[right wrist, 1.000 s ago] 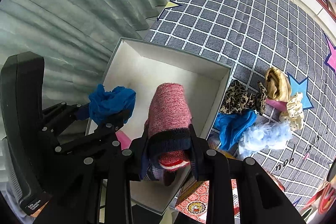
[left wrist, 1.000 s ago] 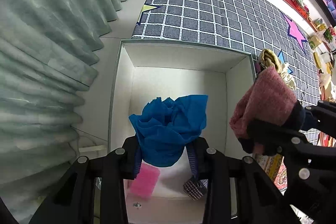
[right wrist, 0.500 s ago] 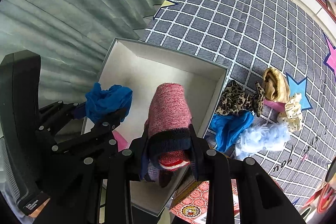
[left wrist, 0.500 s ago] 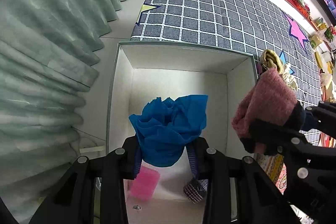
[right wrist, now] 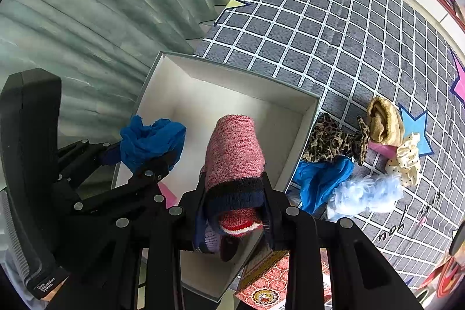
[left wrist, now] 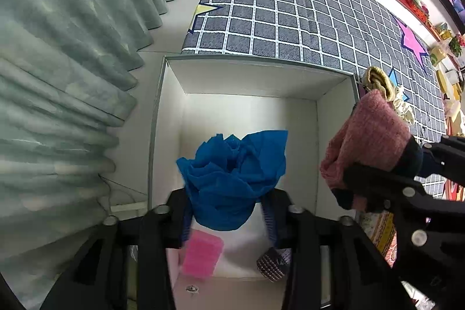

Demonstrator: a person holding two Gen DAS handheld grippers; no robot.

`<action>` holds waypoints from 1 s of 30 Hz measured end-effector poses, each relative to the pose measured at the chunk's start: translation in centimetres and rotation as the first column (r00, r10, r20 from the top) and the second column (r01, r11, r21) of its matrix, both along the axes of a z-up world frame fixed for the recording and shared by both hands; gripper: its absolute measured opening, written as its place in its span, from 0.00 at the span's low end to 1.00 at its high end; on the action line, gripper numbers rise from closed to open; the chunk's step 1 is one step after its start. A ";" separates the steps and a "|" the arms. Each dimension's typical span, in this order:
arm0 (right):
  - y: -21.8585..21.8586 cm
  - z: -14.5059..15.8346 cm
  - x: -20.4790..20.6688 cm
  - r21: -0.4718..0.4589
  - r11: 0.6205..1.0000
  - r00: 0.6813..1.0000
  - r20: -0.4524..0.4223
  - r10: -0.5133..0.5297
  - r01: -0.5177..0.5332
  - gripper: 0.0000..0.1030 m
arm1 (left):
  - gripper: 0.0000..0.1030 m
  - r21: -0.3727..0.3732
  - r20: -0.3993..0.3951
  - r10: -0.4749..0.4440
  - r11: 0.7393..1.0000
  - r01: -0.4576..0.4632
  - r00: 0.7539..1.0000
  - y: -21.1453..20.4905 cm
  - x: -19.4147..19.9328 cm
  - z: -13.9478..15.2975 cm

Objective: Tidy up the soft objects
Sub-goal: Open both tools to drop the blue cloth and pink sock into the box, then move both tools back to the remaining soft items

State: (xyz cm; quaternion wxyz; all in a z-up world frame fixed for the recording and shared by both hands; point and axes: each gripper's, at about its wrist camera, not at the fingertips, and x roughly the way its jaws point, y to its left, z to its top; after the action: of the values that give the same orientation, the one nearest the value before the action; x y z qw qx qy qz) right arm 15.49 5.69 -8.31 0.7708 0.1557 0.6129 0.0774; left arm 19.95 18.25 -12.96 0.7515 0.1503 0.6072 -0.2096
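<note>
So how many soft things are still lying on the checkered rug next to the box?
5, bunched right of the box: leopard-print cloth, blue cloth, pale blue fluffy piece, tan knit, cream dotted scrunchie. Something pink under the tan knit may be a sixth.

Crumpled bright blue thin cloth [left wrist: 232, 179], bunched, held above the open white square cardboard box [left wrist: 250, 77]. Rolled pink knit sock with navy cuff [right wrist: 234, 161], upright over the box's right side. Flat pink piece [left wrist: 202, 256] and a dark studded item [left wrist: 273, 269] lie on the box floor.
</note>
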 end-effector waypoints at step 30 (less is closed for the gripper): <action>-22.5 -6.0 -9.0 -0.044 0.832 0.822 -0.137 -0.553 0.553 0.99 | 1.00 -0.205 -0.128 -0.099 0.976 0.072 0.987 -11.0 -1.4 4.1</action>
State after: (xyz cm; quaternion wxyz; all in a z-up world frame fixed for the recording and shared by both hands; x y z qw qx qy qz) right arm 6.49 -16.85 -14.32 0.7139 0.3310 0.5957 -0.1612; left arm 18.57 7.29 -8.83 0.7093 0.0853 0.6265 -0.3116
